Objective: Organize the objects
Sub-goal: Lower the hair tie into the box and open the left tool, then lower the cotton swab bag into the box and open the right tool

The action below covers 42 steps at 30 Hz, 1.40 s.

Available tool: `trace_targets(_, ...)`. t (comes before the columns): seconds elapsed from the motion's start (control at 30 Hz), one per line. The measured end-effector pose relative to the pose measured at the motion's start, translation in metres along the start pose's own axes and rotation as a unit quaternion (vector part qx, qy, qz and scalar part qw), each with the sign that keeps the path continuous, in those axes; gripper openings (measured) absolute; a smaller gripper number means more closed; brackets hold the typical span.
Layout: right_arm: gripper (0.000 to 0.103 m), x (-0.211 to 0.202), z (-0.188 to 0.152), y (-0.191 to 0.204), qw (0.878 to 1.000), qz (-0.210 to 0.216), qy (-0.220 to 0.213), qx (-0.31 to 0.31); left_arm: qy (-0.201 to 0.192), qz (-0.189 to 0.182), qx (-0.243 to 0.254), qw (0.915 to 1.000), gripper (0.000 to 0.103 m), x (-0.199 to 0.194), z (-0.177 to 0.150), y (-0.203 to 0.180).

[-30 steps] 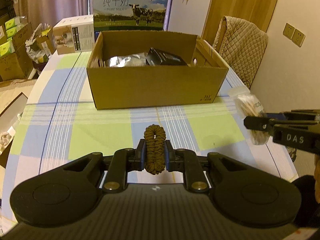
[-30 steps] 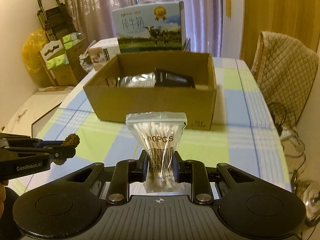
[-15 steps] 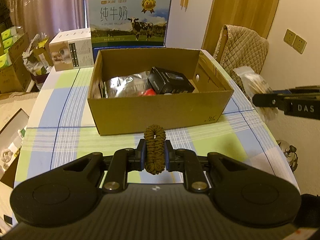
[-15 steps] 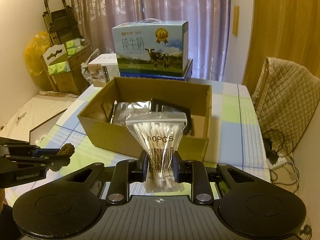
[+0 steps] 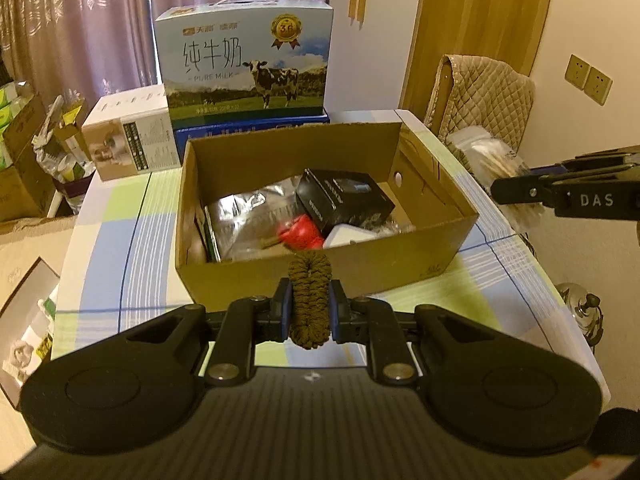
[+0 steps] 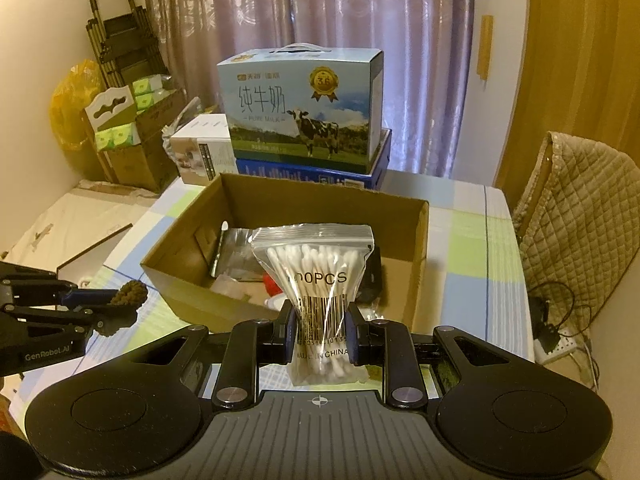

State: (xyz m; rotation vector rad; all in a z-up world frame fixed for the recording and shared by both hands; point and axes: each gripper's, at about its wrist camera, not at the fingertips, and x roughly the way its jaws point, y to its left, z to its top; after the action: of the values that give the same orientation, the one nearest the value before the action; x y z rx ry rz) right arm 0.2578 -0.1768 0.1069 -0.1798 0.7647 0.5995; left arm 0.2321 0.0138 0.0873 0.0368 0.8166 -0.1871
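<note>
The left gripper (image 5: 310,306) clamps a brown hair tie (image 5: 310,298); the right gripper (image 6: 319,332) pinches a cotton-swab bag (image 6: 314,280). Both hover at the part-filled cardboard box (image 5: 400,264), so I judge two drops remain. The checked table (image 5: 112,208) stands before purple curtains (image 6: 360,12).

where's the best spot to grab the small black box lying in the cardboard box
Grip the small black rectangular box across its two long sides, coming down from above through the open top of the brown cardboard box. It lies tilted on a silver foil pouch, its broad top face exposed; the cardboard walls block any sideways approach, so a gripper probably needs to tilt with it.
</note>
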Motion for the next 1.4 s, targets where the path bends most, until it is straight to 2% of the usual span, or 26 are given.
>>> trace_targets(0.33,0.021,0.032,0.027,-0.01,1.0,0.004,0.019,0.005,0.0,-0.017,-0.012,0.9998,0.014,0.022,0.048,0.021)
trace_targets(0.6,0.021,0.058,0.04,-0.019,0.999,0.006,0.028,0.018,-0.004,-0.004,-0.013,0.9999,0.016,0.052,0.072,0.03)
trace_targets(0.63,0.021,0.061,0.041,-0.02,0.999,0.006,0.028,0.02,-0.007,-0.005,-0.016,0.9998,0.021,0.057,0.074,0.031)
trace_targets(0.73,0.021,0.07,0.041,-0.023,0.999,0.005,0.03,0.03,-0.012,-0.009,-0.035,0.9993,0.047,0.075,0.079,0.036)
trace_targets(0.8,0.021,0.076,0.038,-0.025,0.999,0.01,0.035,0.036,-0.005,0.002,-0.041,0.9992,0.047,0.085,0.079,0.039)
trace_targets(1.07,0.021,0.088,0.029,-0.031,0.998,0.011,0.046,0.046,0.006,0.011,-0.048,0.9988,0.047,0.089,0.064,0.049)
trace_targets(1.4,0.021,0.088,0.039,-0.025,0.998,0.01,0.036,0.042,0.007,0.011,-0.049,0.9987,0.048,0.086,0.062,0.054)
